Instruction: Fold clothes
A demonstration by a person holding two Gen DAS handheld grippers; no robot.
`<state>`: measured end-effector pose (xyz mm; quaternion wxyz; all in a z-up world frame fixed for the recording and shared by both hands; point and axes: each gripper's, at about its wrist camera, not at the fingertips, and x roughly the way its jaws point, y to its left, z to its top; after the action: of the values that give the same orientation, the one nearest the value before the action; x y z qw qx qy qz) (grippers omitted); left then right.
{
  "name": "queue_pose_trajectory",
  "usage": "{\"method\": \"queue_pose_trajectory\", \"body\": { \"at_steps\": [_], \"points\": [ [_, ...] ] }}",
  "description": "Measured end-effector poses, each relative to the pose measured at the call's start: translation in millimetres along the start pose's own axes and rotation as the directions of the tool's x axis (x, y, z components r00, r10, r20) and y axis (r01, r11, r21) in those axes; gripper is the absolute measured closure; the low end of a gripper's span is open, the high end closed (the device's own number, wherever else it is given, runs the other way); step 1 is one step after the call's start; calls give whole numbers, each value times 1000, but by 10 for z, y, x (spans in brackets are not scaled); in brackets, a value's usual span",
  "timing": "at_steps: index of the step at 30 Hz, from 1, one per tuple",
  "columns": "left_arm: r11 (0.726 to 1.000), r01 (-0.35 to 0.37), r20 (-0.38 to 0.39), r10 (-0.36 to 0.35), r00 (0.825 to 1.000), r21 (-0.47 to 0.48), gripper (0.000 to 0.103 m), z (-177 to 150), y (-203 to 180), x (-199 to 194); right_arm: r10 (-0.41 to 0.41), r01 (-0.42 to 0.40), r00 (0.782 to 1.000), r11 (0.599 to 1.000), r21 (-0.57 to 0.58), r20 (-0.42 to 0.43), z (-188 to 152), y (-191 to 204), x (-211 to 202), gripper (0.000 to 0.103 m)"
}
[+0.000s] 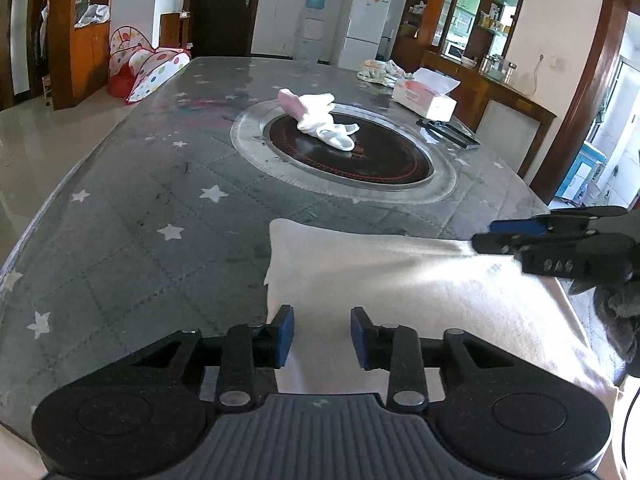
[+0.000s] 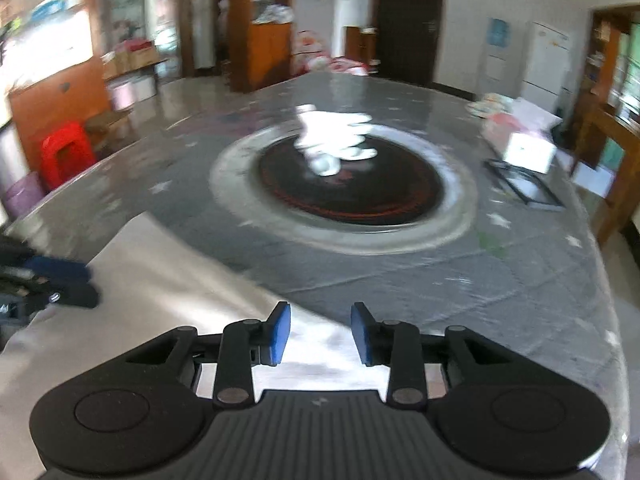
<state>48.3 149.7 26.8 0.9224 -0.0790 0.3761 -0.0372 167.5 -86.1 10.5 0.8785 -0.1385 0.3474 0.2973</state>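
While white garment [image 1: 400,280] lies flat, left gripper [image 1: 322,334] and right gripper [image 2: 320,334] gape; tissue box [image 1: 424,98] holds tissues.

Left hand-held gripper [image 1: 322,334]: black linkage arms; blue pads; ribbed grey body; round silver pivots.

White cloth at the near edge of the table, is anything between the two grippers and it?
Nothing visible. The white cloth lies flat directly under both open grippers, left gripper and right gripper. The small white garment sits far off on the table's centre disc.
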Motion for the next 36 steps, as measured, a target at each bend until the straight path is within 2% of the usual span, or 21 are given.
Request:
{"method": "queue_pose_trajectory", "body": {
  "at_steps": [4,9,13,16,19,24,27,36],
  "points": [
    [1000,-4,5,4,1000,9,67,-10,-16,-2,-35,35,999,999,-39,1,19,142,170,70],
    [1000,2,5,-2,1000,-4,66,-3,6,-1,-49,49,999,999,16,5,151,94,211,70],
    [1000,2,10,-2,1000,4,62,-13,-10,5,32,-31,999,999,-38,17,203,241,162,68],
    [1000,-1,12,1,1000,12,61,-18,-23,7,14,-15,1000,996,-86,-15,203,377,282,65],
    [1000,0,13,0,1000,14,61,-16,-31,7,-18,17,1000,998,-60,-4,263,382,364,61],
    [1000,4,9,-4,1000,13,60,7,-74,17,-7,7,1000,1000,10,-8,339,174,203,61],
    [1000,6,6,-6,1000,12,60,22,-100,23,3,-2,1000,1000,11,-31,259,71,38,61],
    [1000,-9,3,8,1000,17,59,33,-128,26,42,-48,994,997,-62,-96,-374,66,-546,61]
  ]
}}
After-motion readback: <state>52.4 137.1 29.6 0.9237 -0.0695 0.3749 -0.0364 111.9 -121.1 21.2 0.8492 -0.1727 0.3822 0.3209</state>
